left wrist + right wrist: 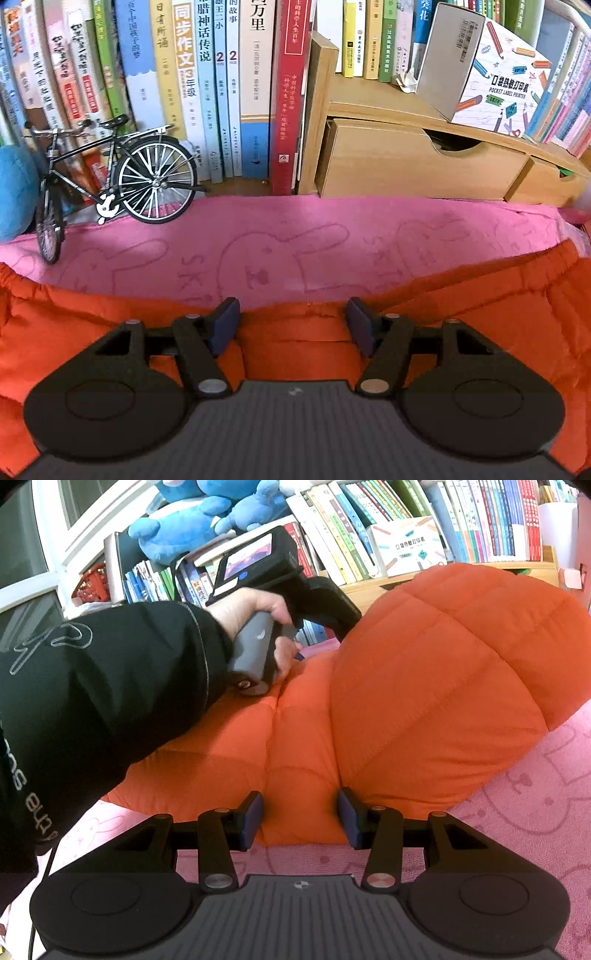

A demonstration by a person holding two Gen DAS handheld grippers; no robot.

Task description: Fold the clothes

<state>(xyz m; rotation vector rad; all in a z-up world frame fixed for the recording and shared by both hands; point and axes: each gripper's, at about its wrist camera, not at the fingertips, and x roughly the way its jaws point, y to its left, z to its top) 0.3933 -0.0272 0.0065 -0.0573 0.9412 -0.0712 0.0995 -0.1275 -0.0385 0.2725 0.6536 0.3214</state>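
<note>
The orange padded garment [424,701] lies on the pink rabbit-print cloth [535,794] that covers the surface, one quilted part doubled over and puffing up toward two o'clock in the right wrist view. The right hand-held gripper [300,818] has its jaws partly apart at the near hem, around a ridge of fabric; whether the pads pinch it I cannot tell. The left hand-held gripper [293,326], seen at ten o'clock from the right, hovers over the far gathered edge, jaws apart and holding nothing. To fold well, I judge each gripper should pinch a firm seam, then lift together, keeping clear of the model bicycle [110,177] at eleven o'clock.
</note>
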